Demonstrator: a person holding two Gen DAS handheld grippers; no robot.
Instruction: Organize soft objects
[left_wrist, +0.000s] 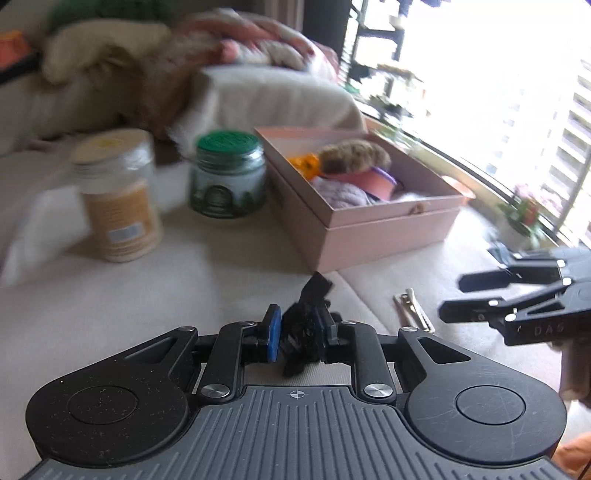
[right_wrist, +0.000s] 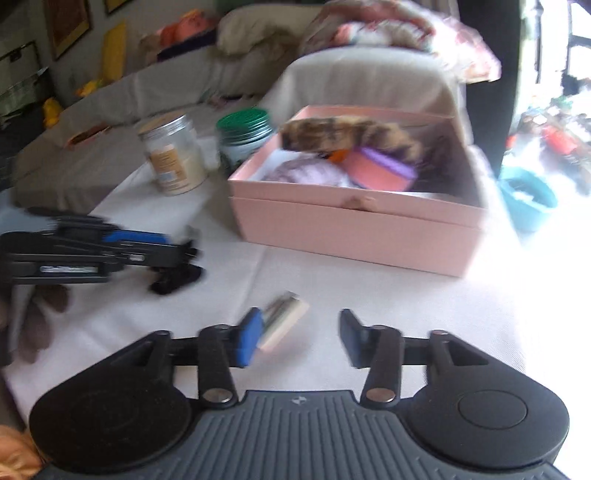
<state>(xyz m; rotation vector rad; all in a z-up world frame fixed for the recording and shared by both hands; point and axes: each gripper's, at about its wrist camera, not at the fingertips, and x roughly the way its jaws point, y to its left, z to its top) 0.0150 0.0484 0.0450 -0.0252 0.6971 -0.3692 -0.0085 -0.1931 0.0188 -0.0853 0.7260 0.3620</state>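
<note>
My left gripper (left_wrist: 300, 334) is shut on a black soft fabric piece (left_wrist: 304, 325), held just above the white cloth. It also shows in the right wrist view (right_wrist: 177, 278) at the left. An open pink box (left_wrist: 365, 206) ahead holds a furry brown item (left_wrist: 352, 157), a purple knit piece (left_wrist: 341, 194) and a pink and purple item (left_wrist: 376, 181). My right gripper (right_wrist: 301, 341) is open and empty over a metal hair clip (right_wrist: 282, 325) on the cloth. The clip also shows in the left wrist view (left_wrist: 413, 308), next to the right gripper (left_wrist: 452, 297).
A clear jar with an orange label (left_wrist: 118, 199) and a green-lidded jar (left_wrist: 227, 173) stand left of the box. Sofa cushions and blankets (left_wrist: 221, 55) lie behind. A bright window (left_wrist: 498, 92) is at the right. A teal bowl (right_wrist: 528, 195) sits beyond the box.
</note>
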